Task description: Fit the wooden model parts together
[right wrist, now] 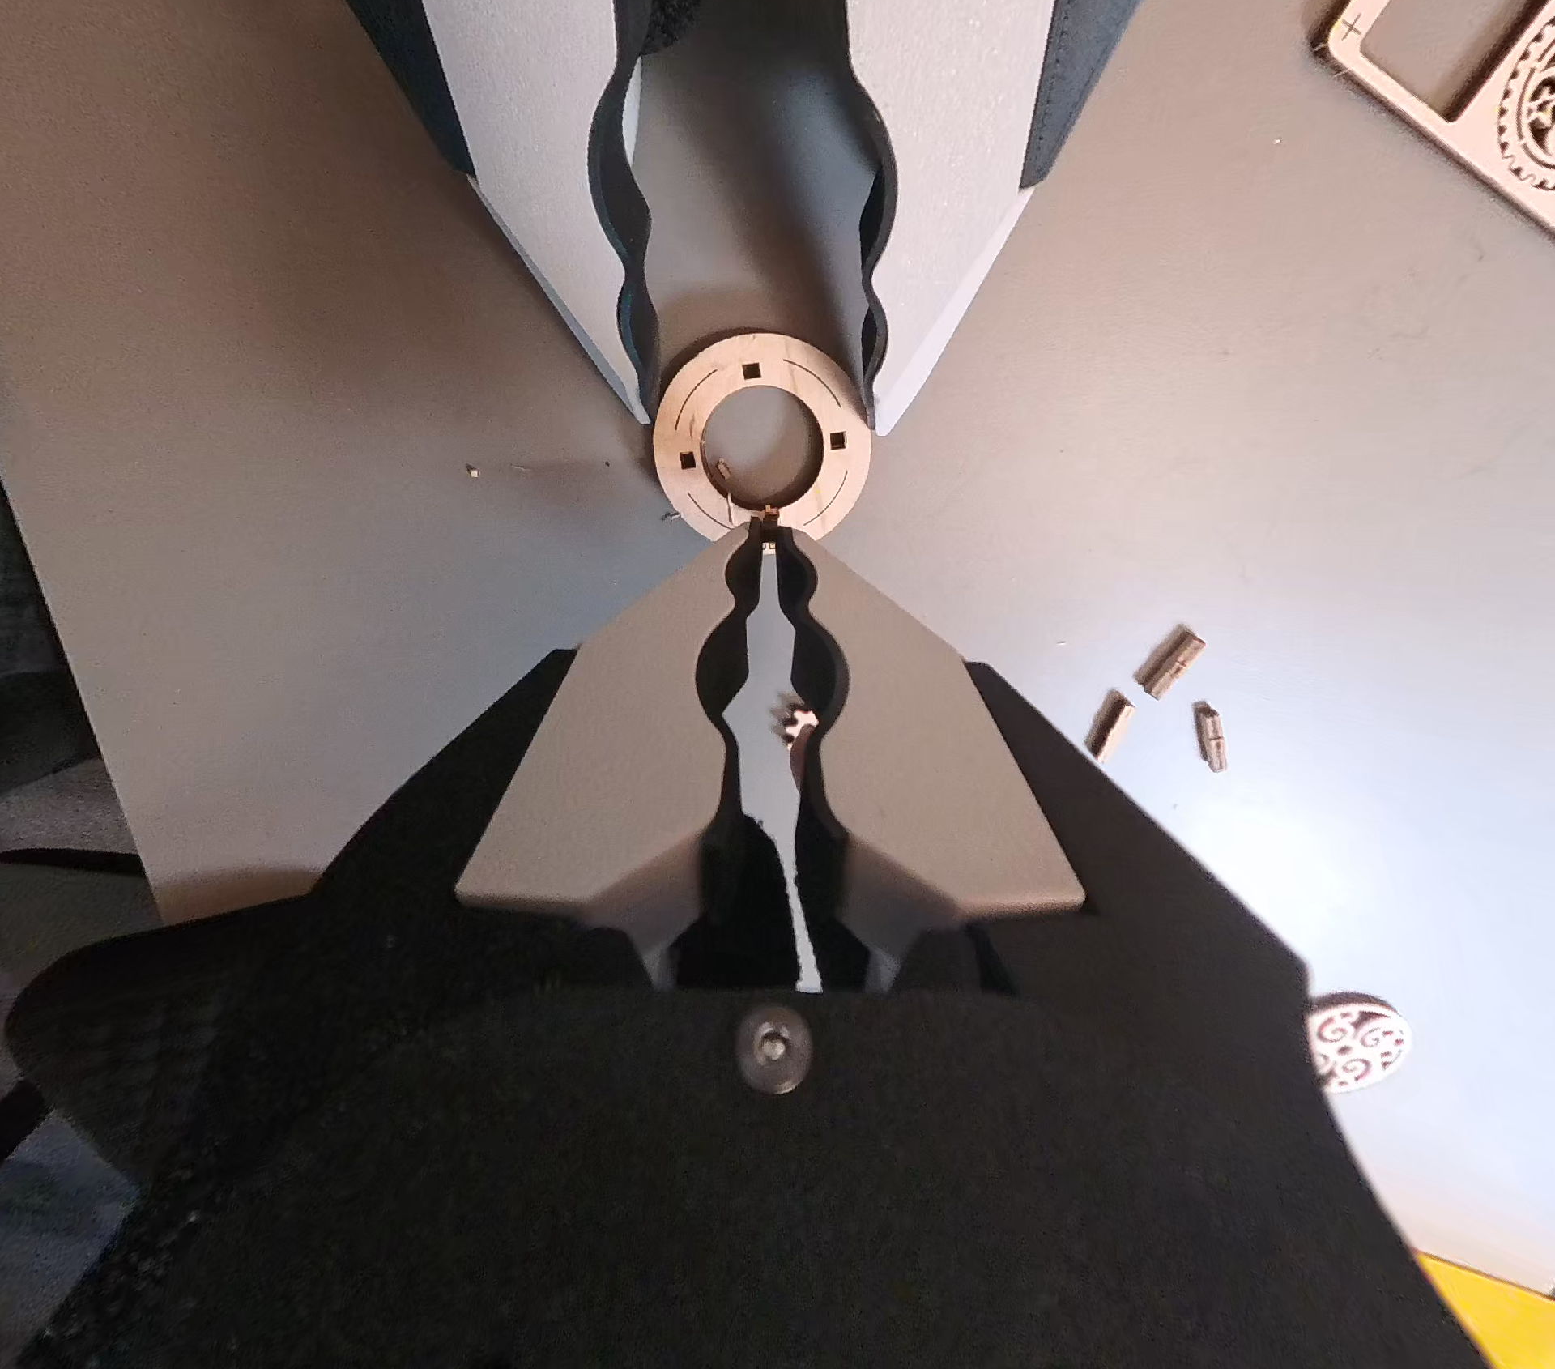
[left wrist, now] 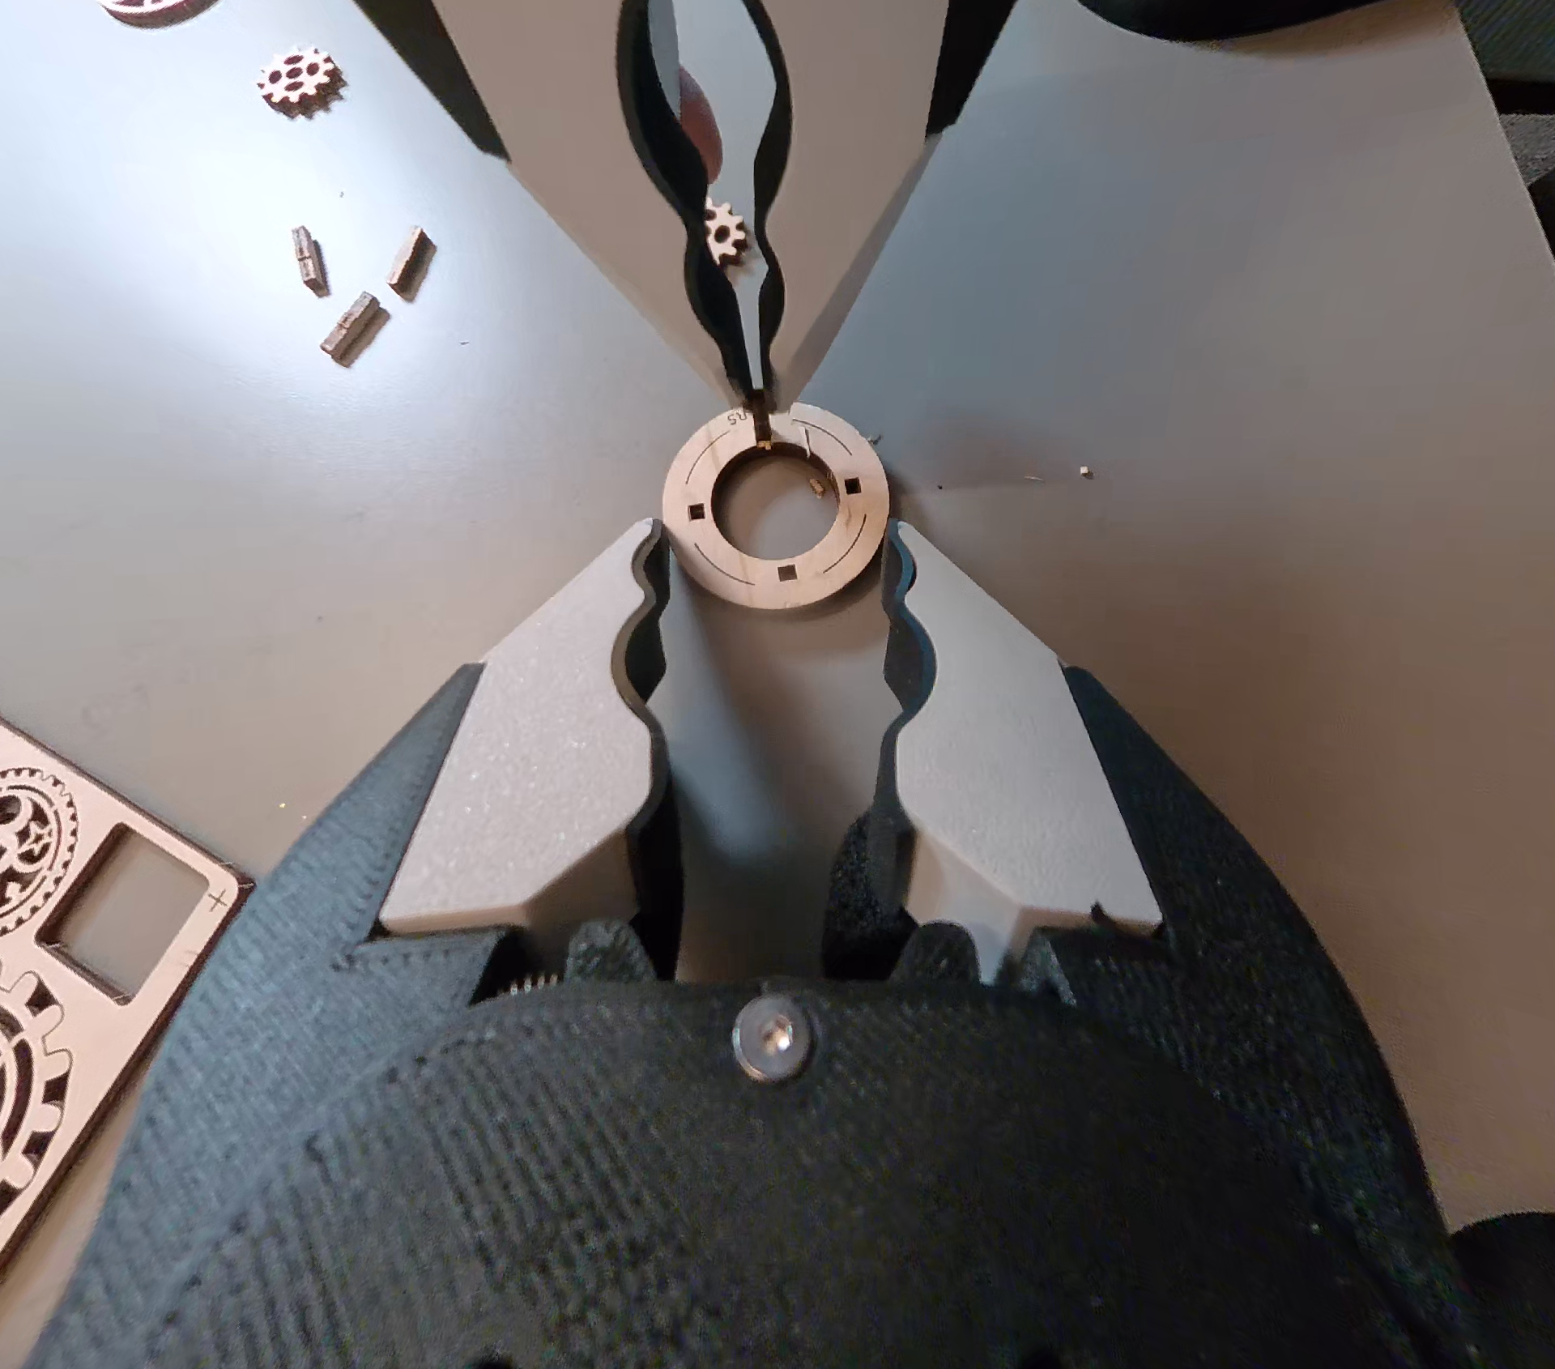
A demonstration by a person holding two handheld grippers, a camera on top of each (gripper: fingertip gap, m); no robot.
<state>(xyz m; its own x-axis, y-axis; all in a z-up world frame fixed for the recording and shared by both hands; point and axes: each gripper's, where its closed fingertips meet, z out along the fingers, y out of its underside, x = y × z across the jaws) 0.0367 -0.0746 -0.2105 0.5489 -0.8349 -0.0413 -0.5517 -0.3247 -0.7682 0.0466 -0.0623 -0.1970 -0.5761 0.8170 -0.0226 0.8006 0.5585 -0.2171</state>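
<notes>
**Seating a small peg into the ring's notch**

Best done slowly: keep the peg (right wrist: 767,521) upright over the notch on the ring's inner edge, press straight down, avoid twisting. Judged mid-insertion, not yet seated.

Right gripper (right wrist: 767,529) nearly closed, pinching the tiny wooden peg at its tips. Left gripper (left wrist: 772,554) moderately wide, fingers flanking the wooden ring (left wrist: 774,508) on either side; contact likely, not certain.

Ring flat on the grey surface (left wrist: 1178,403), pale plywood, large round centre hole, three small square holes, thin engraved arcs. Spare pegs (left wrist: 353,293), gears (left wrist: 300,81) and a cut-out sheet (left wrist: 126,908) well apart.
</notes>
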